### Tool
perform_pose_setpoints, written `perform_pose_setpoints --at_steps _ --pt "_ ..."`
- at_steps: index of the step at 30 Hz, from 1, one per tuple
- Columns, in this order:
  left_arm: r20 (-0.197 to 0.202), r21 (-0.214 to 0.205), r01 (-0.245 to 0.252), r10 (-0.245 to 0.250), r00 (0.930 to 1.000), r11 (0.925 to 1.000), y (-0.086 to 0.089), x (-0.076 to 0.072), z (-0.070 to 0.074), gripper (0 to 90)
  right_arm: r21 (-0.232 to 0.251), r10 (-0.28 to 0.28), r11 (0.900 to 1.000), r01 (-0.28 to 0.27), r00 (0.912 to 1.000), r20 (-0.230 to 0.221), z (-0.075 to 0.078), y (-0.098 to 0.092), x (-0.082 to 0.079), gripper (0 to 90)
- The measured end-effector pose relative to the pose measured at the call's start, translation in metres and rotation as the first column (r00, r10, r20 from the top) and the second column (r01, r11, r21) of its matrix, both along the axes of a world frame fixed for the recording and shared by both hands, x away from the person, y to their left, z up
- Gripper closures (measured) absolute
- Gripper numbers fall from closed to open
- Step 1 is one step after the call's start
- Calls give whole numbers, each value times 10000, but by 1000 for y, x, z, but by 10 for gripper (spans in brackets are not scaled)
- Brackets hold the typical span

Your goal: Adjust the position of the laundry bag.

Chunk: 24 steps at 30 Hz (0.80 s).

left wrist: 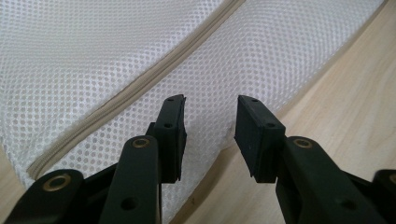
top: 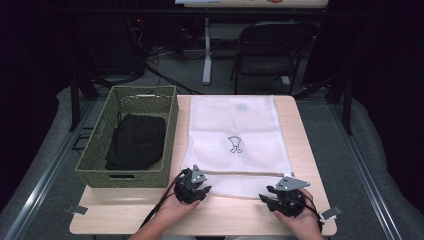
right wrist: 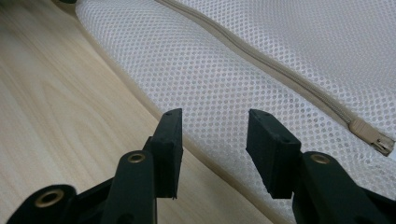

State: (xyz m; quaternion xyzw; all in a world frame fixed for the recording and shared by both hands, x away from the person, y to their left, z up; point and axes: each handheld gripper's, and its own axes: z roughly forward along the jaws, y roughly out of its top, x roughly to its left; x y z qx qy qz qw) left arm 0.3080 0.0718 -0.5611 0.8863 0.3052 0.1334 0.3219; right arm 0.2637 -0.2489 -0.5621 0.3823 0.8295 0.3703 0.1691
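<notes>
Mesh laundry bag [top: 235, 140] lies flat at frame centre on worktop [top: 125, 215], zip edge toward person. Left gripper [top: 199, 192] and right gripper [top: 266, 200] sit at its near corners, fingers apart, empty, positioned to pinch the hem.

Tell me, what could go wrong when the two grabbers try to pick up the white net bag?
The mesh bag lies flat on the table, so the open left gripper might pinch just one thin layer, or slip off its edge. The right gripper, also open, is near the zipper pull; a pad could snag there. Lifting one side first might drag the bag against the basket.
</notes>
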Motion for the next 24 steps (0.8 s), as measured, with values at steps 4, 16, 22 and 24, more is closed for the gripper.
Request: perform_pose_setpoints --at_steps 4,16,22,24 --pt "28 44 93 -94 10000 9999 2 0 -2 639 17 9 10000 -9 10000 -13 0 -1 0 555" --pt "-139 -72 98 -99 9999 9999 4 3 -9 759 113 -58 9999 58 10000 2 1 -2 0 543" --pt "-314 -250 112 -120 9994 9996 5 5 -10 809 157 -43 9999 42 10000 43 1 -3 1 543" --pt "-385 -306 125 -137 9992 9995 5 5 -10 829 145 -48 9999 47 10000 77 2 -3 1 543"
